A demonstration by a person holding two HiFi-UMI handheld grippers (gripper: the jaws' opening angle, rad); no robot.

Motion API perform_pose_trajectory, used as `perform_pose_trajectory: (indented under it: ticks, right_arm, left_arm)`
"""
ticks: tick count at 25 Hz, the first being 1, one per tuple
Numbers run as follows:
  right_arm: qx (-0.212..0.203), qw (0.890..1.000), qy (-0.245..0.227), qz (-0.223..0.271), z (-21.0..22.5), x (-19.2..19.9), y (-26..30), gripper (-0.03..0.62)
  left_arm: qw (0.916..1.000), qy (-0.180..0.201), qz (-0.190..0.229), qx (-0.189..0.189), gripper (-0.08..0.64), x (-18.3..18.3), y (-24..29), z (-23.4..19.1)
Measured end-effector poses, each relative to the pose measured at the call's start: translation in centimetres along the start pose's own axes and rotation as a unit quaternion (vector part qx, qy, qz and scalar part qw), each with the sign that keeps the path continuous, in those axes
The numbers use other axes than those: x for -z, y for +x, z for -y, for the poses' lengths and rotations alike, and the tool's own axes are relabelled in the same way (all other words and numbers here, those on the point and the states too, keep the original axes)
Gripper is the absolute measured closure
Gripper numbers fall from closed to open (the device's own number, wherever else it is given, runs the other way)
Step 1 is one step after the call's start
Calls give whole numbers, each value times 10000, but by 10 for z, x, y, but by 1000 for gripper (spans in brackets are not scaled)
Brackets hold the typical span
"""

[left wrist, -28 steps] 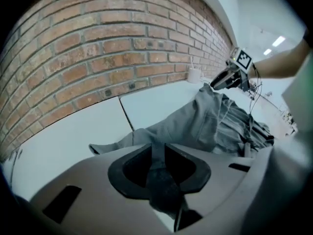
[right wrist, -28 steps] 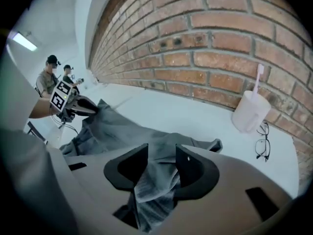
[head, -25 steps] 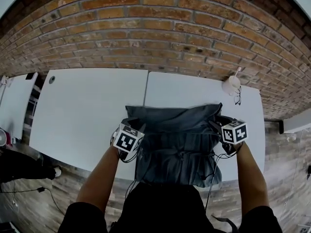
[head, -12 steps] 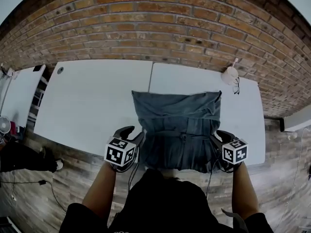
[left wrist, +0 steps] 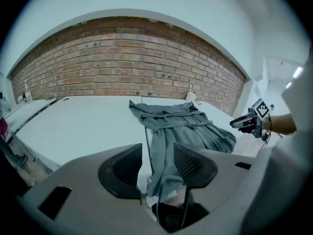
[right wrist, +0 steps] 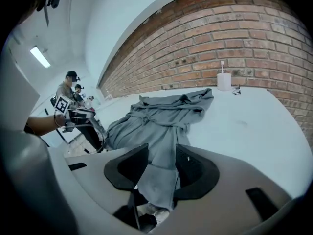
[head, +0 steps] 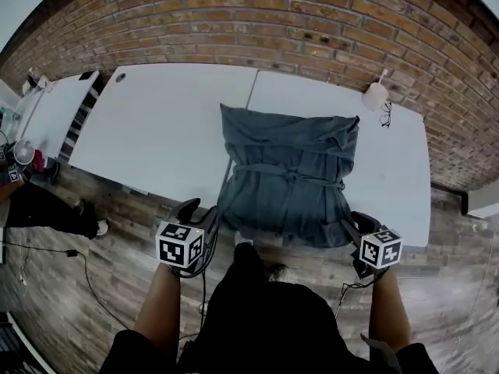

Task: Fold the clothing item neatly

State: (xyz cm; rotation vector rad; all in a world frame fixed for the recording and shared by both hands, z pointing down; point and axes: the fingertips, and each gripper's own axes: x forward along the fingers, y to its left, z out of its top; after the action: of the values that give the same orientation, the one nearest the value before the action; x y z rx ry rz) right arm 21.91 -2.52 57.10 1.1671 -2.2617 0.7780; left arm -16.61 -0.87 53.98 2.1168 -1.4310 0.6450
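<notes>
A grey-blue robe [head: 288,178] lies lengthwise on the white table [head: 156,123], and its lower end hangs over the near edge. My left gripper [head: 199,211] is below that edge at the robe's lower left corner. In the left gripper view a strip of the robe [left wrist: 164,151] runs between the left gripper's [left wrist: 159,163] jaws, which have just been opening and stand apart. My right gripper [head: 356,224] is at the lower right corner. In the right gripper view the right gripper [right wrist: 159,165] is shut on the hem [right wrist: 161,180].
A white cup with a straw [head: 375,96] and a pair of glasses [head: 387,114] sit at the table's far right, by the brick wall [head: 257,22]. A second table [head: 51,111] stands to the left. Wooden floor [head: 93,287] with cables lies below my hands. People [right wrist: 68,89] stand far off.
Both grippers have come back toward me, from the robe's sides to below the table's near edge. The robe's lower end now hangs over that edge. The left jaws stand wider.
</notes>
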Motion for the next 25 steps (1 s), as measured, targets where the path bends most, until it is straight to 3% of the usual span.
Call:
perform_pose_trajectory:
  ticks: [6,10,13,18,25]
  right_arm:
    - [-52,9998,-24,-194,-2,42,-21,437]
    - [293,9995,82,-55,4,60,-29,437]
    - [458,9986,25,-272,5,90,-27,437]
    - [730,9941,361,-719,28,135,-23,437]
    - [600,9903,631,-1087,45,160,0,413]
  left_arm:
    - [9996,9,-176,-205,380,49,-17,15]
    - [9999,5,-91,59,366,74,1,28]
    - [9994,-94,-155,296,305,95,25,29]
    - [9966,-96,-676,470,293,130,62,18]
    - [9872,54,-1475,607,287,165,98,-1]
